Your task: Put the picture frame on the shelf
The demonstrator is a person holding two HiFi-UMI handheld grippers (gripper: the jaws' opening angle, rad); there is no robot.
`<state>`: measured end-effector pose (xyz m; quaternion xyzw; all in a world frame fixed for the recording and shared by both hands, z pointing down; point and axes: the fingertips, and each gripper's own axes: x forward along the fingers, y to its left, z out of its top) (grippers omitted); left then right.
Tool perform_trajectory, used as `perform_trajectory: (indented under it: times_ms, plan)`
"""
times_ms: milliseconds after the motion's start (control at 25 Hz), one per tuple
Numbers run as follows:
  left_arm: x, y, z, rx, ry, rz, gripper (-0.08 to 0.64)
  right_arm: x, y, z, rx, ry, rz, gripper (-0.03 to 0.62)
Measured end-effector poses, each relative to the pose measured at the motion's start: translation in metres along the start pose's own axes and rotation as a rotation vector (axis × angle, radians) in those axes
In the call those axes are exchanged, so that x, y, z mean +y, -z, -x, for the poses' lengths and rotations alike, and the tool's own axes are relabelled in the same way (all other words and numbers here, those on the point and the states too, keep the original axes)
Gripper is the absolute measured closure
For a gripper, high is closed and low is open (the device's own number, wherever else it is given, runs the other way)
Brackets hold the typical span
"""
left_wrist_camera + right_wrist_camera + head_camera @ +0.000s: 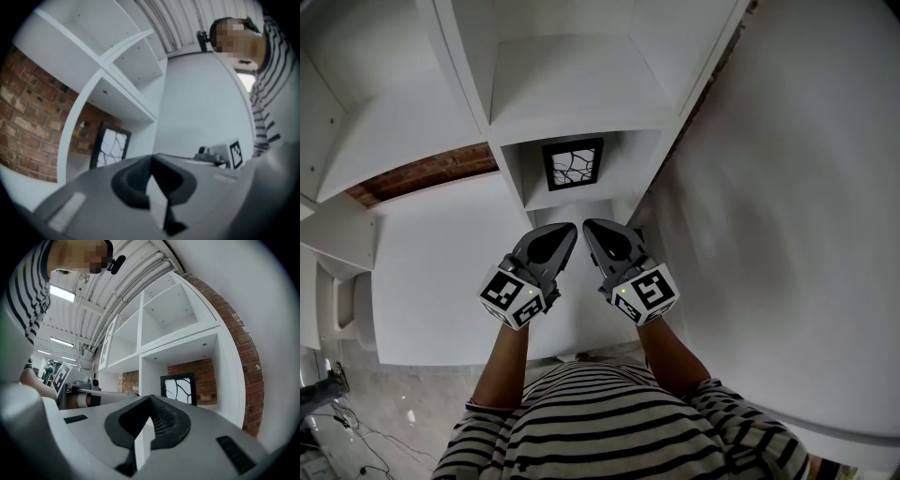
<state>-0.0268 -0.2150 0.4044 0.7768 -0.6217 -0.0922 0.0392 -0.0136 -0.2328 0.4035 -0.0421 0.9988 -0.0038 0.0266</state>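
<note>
Both grippers closed and empty, frame standing in the cubby ahead.

From the left: my left gripper [565, 231] has its jaws pressed together on nothing, its tip angled toward 1 o'clock. At 12 o'clock the picture frame [573, 164] stands upright in an open compartment of the white shelf [572, 94], back from the front edge, with bare board either side and a brick wall [206, 376] behind. My right gripper [592, 226] is likewise closed on nothing, its tip just beside the left's. A plain white wall [806, 234] fills 3 o'clock.
</note>
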Motion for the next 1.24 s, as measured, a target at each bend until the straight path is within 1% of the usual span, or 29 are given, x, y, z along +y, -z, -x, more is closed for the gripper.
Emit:
perform_trajectory:
  times_ms: [400, 560, 760, 1240]
  plan:
    - [-0.008, 0.006, 0.007, 0.019, -0.001, -0.001, 0.552, 0.012, -0.001, 0.012, -0.001, -0.015, -0.005, 0.585]
    - [-0.01, 0.006, 0.009, 0.019, -0.004, 0.007, 0.552, 0.014, -0.001, 0.012, -0.009, -0.019, -0.006, 0.585]
    - [-0.014, 0.005, 0.006, 0.016, 0.003, 0.0, 0.552, 0.016, -0.004, 0.011, -0.011, -0.033, -0.002, 0.584]
    - [-0.013, 0.003, 0.001, 0.019, 0.002, 0.001, 0.554, 0.014, -0.004, 0.011, -0.015, -0.043, -0.014, 0.586]
